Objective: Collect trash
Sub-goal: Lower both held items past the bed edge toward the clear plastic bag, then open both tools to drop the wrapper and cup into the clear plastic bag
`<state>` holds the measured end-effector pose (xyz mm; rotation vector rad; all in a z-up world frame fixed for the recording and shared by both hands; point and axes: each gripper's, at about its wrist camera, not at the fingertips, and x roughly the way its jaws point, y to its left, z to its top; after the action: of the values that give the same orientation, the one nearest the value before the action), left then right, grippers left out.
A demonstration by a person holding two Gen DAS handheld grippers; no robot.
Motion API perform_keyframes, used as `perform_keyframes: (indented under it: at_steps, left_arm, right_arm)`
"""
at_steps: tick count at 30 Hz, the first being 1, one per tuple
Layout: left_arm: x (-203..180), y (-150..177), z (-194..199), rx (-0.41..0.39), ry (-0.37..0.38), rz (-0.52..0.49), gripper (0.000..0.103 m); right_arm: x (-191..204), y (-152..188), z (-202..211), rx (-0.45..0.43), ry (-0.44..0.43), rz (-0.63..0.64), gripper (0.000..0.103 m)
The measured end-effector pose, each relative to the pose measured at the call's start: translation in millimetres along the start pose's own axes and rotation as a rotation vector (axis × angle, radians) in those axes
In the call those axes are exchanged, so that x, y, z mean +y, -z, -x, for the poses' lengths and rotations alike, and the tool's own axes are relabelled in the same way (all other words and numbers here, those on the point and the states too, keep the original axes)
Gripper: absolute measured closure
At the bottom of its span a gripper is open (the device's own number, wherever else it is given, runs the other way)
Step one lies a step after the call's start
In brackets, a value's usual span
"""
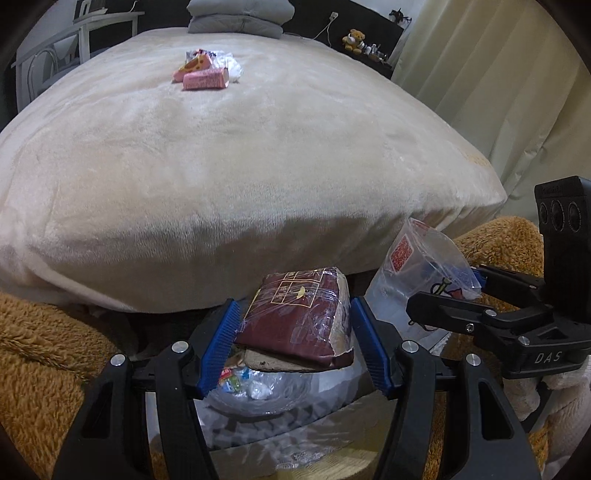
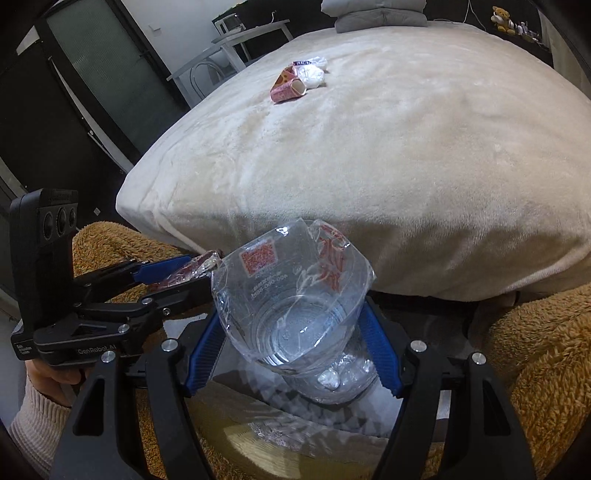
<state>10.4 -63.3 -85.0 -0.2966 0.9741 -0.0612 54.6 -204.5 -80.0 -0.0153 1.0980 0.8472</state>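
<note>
My left gripper (image 1: 295,332) is shut on a dark red carton (image 1: 295,321) wrapped in clear film, held above a clear bin (image 1: 258,398) that holds small scraps. My right gripper (image 2: 291,343) is shut on a crushed clear plastic cup (image 2: 295,295) with red print, held over the same clear bin (image 2: 343,380). The cup also shows in the left wrist view (image 1: 417,280), to the right of the carton. More trash lies far off on the bed: a pink tube (image 1: 205,78), a pizza-print wrapper (image 1: 195,64) and white crumpled paper (image 2: 312,75).
A big cream blanket-covered bed (image 1: 240,166) fills the middle. Brown fuzzy fabric (image 2: 535,350) surrounds the bin on both sides. A grey folded pillow (image 1: 240,18) sits at the bed's far end. A white table and chair (image 2: 229,48) stand at left, curtains (image 1: 498,92) at right.
</note>
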Motion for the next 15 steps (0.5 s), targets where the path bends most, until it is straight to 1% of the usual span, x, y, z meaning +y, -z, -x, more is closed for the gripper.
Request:
perform_keyframes:
  at_steps: [6,8,15]
  left_arm:
    - [21,10,-34,0.125,-0.030,0.083,0.042]
    - [27,12,-43,0.160,-0.016,0.111,0.042]
    - [36,17,-64,0.249,-0.044,0.126,0.042]
  right_arm:
    - [-14,0,-30,0.098,0.012,-0.055,0.033]
    - [-18,-4,-40,0.129,0.009,-0.080,0.033]
    - [-31,-12,-77,0.253,0.000,-0.149,0.033]
